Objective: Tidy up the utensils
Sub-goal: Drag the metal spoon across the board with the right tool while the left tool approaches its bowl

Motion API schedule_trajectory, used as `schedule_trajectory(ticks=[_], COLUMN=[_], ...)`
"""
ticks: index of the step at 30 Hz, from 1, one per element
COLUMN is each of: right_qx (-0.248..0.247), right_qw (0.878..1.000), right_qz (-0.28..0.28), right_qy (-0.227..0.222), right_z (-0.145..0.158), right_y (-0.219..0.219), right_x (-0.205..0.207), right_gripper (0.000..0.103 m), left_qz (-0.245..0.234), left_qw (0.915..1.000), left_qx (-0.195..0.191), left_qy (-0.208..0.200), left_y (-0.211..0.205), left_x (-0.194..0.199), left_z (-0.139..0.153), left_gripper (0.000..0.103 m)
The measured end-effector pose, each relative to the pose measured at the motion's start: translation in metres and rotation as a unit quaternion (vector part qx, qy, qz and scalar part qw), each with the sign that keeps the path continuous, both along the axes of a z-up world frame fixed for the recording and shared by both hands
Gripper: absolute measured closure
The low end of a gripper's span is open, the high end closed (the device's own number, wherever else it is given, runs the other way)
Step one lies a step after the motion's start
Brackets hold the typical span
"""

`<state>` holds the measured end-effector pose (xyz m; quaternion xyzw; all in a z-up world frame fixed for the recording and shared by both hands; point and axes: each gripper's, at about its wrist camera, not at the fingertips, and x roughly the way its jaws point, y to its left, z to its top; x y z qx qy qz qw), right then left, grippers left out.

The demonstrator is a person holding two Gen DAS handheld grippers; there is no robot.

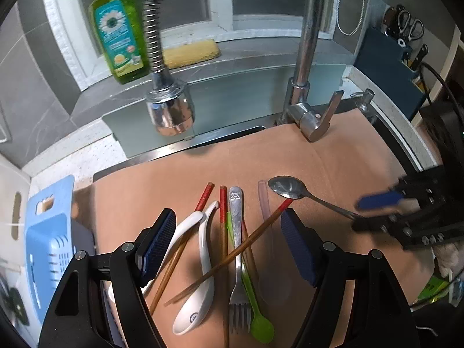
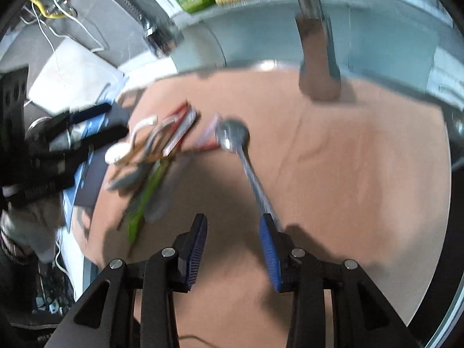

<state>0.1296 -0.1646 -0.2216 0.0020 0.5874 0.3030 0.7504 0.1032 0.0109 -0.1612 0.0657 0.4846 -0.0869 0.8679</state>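
A pile of utensils lies on the brown mat (image 1: 333, 168): two white ceramic spoons (image 1: 200, 264), red-tipped wooden chopsticks (image 1: 223, 232), a metal fork (image 1: 237, 249), a green plastic spoon (image 1: 258, 316) and a pale pink utensil (image 1: 264, 200). My left gripper (image 1: 229, 232) is open above the pile, empty. A metal spoon (image 1: 285, 187) lies to the right; its handle reaches my right gripper (image 1: 377, 211). In the right wrist view the right gripper (image 2: 233, 226) is open, and the metal spoon (image 2: 235, 137) runs beside its right finger (image 2: 268, 246). That view is blurred.
A light blue basket (image 1: 46, 237) stands at the left edge. The faucet (image 1: 307, 110) and a sprayer head (image 1: 169, 113) hang behind the mat. A green dish soap bottle (image 1: 119, 29), a yellow sponge (image 1: 190, 53) and a knife block (image 1: 388, 69) are behind.
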Motion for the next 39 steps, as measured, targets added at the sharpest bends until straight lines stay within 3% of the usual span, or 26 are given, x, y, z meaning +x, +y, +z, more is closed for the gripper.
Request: schedule_trajectory(ticks=[12, 17, 23, 32, 34, 36, 39], right_qx=[-0.101, -0.127, -0.127, -0.121, -0.116, -0.096, -0.056], right_qw=[0.991, 0.986, 0.982, 0.971, 0.976, 0.985, 0.993], right_qz=[0.084, 0.108, 0.135, 0.201, 0.180, 0.142, 0.097], right_qy=[-0.017, -0.026, -0.030, -0.037, -0.035, -0.033, -0.030], right_z=[-0.034, -0.035, -0.033, -0.028, -0.023, -0.014, -0.002], right_y=[0.040, 0.038, 0.023, -0.008, -0.018, -0.031, -0.048], right_x=[0.029, 0.024, 0.007, -0.041, -0.046, -0.052, -0.063], right_gripper=[0.070, 0.093, 0.096, 0.096, 0.095, 0.077, 0.075], left_qz=[0.030, 0.029, 0.008, -0.068, -0.097, -0.129, -0.160], left_qw=[0.9995, 0.9995, 0.9999, 0.9972, 0.9943, 0.9900, 0.9841], left_qx=[-0.010, -0.012, -0.010, 0.011, 0.019, 0.018, 0.009], left_qy=[0.000, 0.003, 0.006, 0.030, 0.040, 0.055, 0.076], left_y=[0.026, 0.025, 0.012, -0.031, -0.047, -0.064, -0.080], left_x=[-0.018, -0.015, -0.008, 0.015, 0.021, 0.029, 0.041], left_z=[0.004, 0.002, -0.001, -0.016, -0.022, -0.028, -0.036], left_gripper=[0.028, 0.028, 0.028, 0.028, 0.034, 0.041, 0.055])
